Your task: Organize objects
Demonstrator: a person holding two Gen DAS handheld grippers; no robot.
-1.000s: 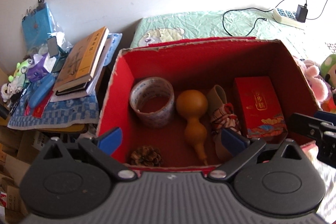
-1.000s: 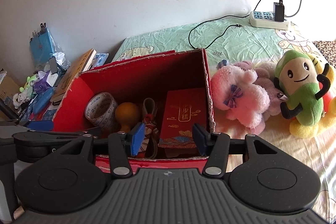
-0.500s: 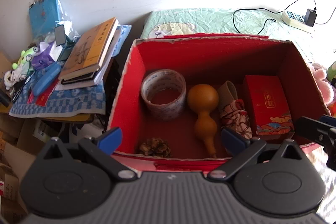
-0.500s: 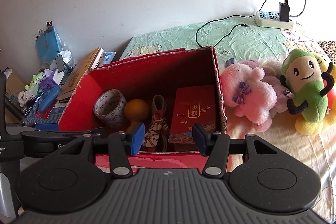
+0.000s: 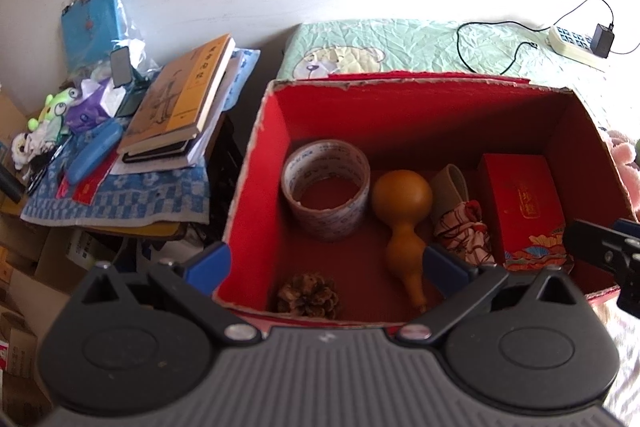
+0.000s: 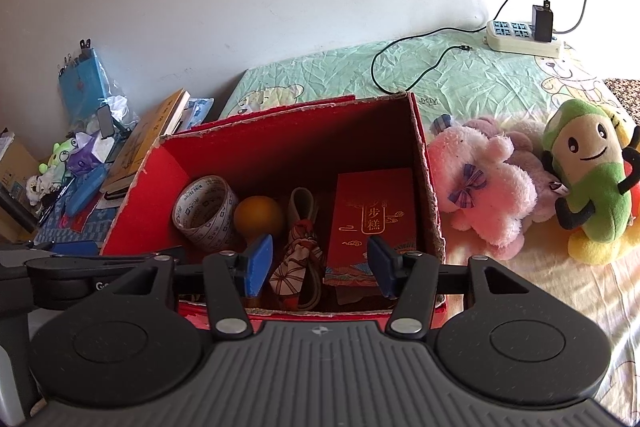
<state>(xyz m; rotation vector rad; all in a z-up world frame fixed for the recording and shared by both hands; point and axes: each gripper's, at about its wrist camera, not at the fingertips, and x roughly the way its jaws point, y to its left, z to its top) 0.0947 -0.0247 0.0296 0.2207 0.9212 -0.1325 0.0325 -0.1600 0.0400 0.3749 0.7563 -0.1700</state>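
Observation:
An open red box (image 5: 256,183) (image 6: 430,187) stands on the bed. It holds a tape roll (image 5: 325,187) (image 6: 204,209), a tan gourd (image 5: 404,219) (image 6: 258,215), a pine cone (image 5: 308,295), a patterned cloth bundle (image 5: 464,231) (image 6: 300,259) and a red gift box (image 5: 520,203) (image 6: 372,211). My left gripper (image 5: 324,265) is open and empty above the box's near edge. My right gripper (image 6: 320,263) is open and empty over the box's near right part.
A side table left of the box carries stacked books (image 5: 180,99), a blue case (image 5: 94,157) and small toys (image 5: 56,107). A pink plush (image 6: 484,187) and a green plush (image 6: 592,171) lie right of the box. A power strip (image 6: 524,35) with a cable lies at the back.
Both grippers have drawn back and risen a little, so the box looks smaller and further off. The things in the box have not moved.

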